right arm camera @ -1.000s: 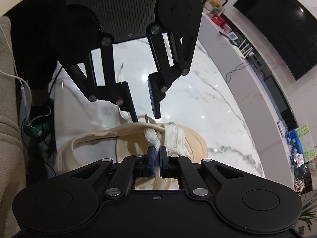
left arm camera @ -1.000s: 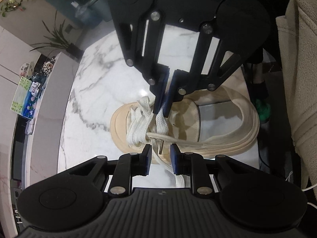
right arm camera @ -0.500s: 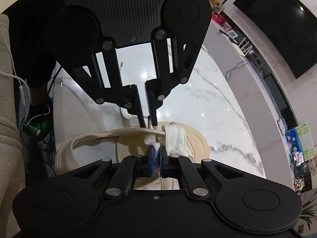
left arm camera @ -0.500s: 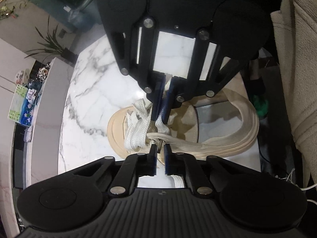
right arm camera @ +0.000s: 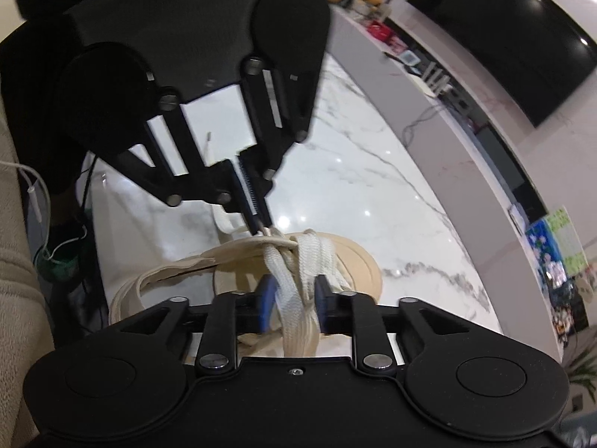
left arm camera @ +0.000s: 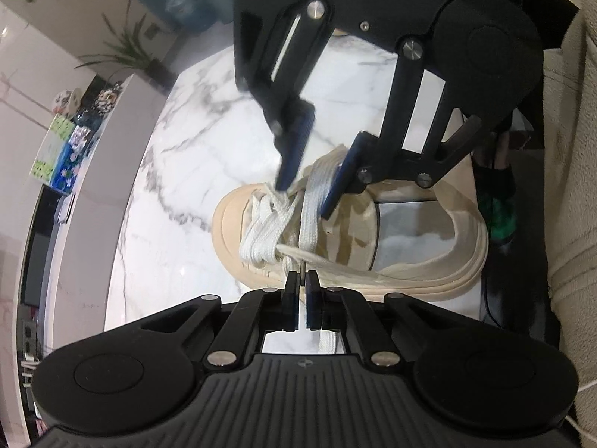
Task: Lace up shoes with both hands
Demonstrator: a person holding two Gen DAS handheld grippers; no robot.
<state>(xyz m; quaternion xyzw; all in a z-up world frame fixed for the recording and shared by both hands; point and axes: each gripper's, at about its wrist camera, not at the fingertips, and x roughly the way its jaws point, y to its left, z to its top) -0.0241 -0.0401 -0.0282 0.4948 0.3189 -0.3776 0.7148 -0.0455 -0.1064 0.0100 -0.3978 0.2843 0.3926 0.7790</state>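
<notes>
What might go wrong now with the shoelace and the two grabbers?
1. The left hand-held gripper is shut on just the thin lace tip; a tug could slip it free.
2. The right hand-held gripper is opening with the white lace between its jaws, so the lace may go slack and loosen the crossings.
3. The beige shoe lies unheld on the smooth marble table; pulling the lace might drag it.
</notes>
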